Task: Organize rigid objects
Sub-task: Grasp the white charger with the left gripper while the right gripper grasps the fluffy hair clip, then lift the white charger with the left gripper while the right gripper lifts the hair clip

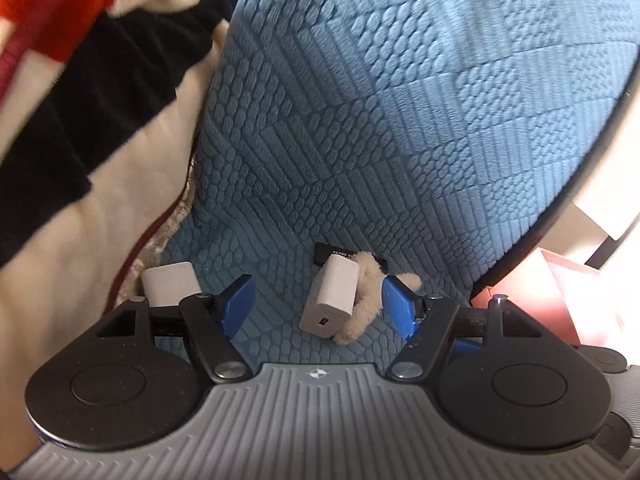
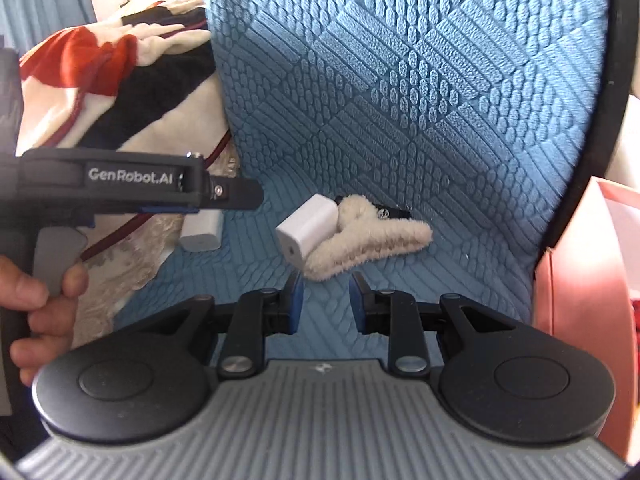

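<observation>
A white charger block (image 1: 334, 296) (image 2: 308, 227) lies on the blue quilted cushion (image 1: 360, 120) (image 2: 400, 100), leaning against a fluffy cream hair clip (image 1: 366, 304) (image 2: 372, 240). A thin black item (image 1: 352, 258) (image 2: 394, 212) pokes out behind them. A second white charger (image 1: 170, 289) (image 2: 202, 232) rests at the cushion's left edge. My left gripper (image 1: 320, 304) is open, its blue pads either side of the first charger and the clip without touching. My right gripper (image 2: 326, 300) hangs just short of the clip, jaws narrowly apart with nothing between them.
A heap of cream, black and red fabric (image 1: 80, 140) (image 2: 120, 92) lies left of the cushion. A pink surface (image 1: 560, 292) (image 2: 580, 280) borders the cushion on the right. A hand (image 2: 36, 312) holds the left gripper's handle at the left of the right wrist view.
</observation>
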The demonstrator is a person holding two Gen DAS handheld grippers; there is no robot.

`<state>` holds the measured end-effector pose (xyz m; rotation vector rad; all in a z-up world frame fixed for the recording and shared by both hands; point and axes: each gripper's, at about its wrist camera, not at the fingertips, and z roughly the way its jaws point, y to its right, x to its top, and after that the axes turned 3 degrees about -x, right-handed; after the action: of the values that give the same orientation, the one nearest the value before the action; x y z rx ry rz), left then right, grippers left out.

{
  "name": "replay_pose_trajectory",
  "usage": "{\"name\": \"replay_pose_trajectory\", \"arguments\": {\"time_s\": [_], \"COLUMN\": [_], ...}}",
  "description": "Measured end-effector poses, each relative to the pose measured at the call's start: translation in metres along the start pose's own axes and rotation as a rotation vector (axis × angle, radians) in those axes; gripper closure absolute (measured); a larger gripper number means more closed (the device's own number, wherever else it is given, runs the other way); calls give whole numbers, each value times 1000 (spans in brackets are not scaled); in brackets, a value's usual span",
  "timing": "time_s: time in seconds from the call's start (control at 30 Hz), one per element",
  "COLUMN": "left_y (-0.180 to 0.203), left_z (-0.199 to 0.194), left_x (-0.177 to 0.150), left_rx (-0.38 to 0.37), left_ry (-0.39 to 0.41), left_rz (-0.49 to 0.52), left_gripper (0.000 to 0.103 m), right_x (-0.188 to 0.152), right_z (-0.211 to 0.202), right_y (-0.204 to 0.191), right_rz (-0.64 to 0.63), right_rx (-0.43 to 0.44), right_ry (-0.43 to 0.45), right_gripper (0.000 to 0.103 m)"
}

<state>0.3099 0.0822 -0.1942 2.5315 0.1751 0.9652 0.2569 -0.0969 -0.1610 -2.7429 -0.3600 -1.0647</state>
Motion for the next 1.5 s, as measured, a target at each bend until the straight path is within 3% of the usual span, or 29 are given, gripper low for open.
{"name": "replay_pose_trajectory", "arguments": {"time_s": [0.23,0.43,0.57,0.7,0.8,0.9,0.97,1.03,1.3,1.5], "left_y": [-7,-12,-15,-15,-14,-12,-12,-13,-6,7], "left_z": [28,41,44,46,48,52,53,53,64,73], "left_x": [9,14,14,13,12,11,12,12,11,6], "left_rx": [-40,-66,-71,-77,-82,-84,-88,-95,-140,-104], "left_ry": [-41,-48,-58,-72,-80,-89,-92,-88,-93,-118], "left_rz": [-27,-49,-66,-63,-61,-55,-53,-56,-32,37], "left_gripper": [30,33,34,36,36,37,38,38,38,38], "right_x": [16,30,34,33,32,28,30,33,28,14], "right_z": [38,50,67,78,85,96,94,90,63,44], "right_y": [15,20,16,17,13,10,14,19,36,49], "right_rz": [-33,-86,-156,-158,-221,-267,-224,-187,-157,-124], "right_rx": [-43,-41,-71,-27,-23,-53,-44,-41,-80,-99], "right_ry": [-19,35,-6,-7,-35,-116,-124,-130,-118,-170], "right_gripper": [72,72,72,71,60,58,61,70,70,69]}}
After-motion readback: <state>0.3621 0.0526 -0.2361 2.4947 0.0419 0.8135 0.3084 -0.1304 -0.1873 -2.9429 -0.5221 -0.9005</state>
